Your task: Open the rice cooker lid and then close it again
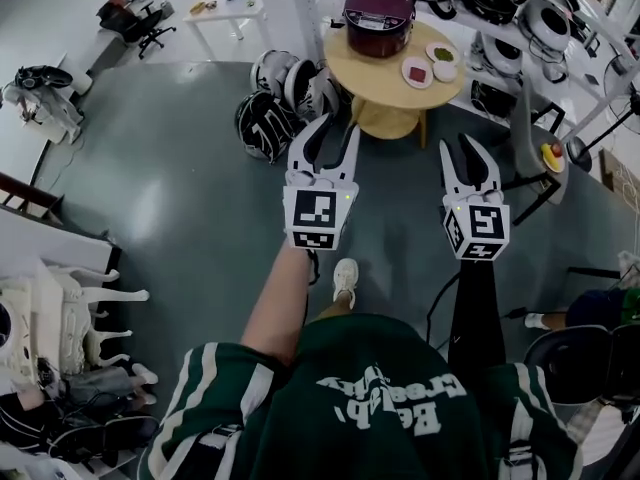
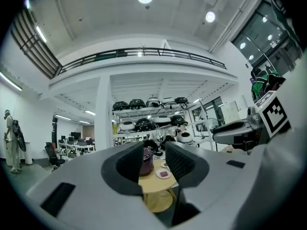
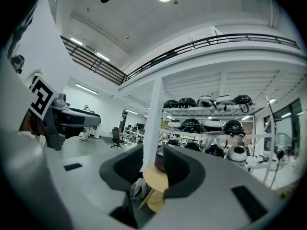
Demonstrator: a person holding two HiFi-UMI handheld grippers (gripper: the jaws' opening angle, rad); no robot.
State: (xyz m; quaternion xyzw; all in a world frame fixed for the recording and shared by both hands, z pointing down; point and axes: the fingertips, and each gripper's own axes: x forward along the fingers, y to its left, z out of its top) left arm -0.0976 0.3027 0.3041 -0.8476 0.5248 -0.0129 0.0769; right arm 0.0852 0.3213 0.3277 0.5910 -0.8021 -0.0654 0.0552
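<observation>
Green jersey (image 1: 372, 408) w/ wht stripes, blk R sleeve (image 1: 478, 313), wht shoe (image 1: 345, 279); wht L claw (image 1: 338, 124), R claw (image 1: 456, 144).

The right gripper (image 3: 152, 153) has its jaws apart, with nothing held. Far off, through the gap, is a round wooden surface (image 3: 154, 177). The dark rice cooker (image 3: 158, 162) sits on it, mostly hidden. A white pillar (image 3: 153, 109) stands behind. Shelves (image 3: 211, 110) hold many pots. The left gripper (image 3: 72, 118) shows at the left.
</observation>
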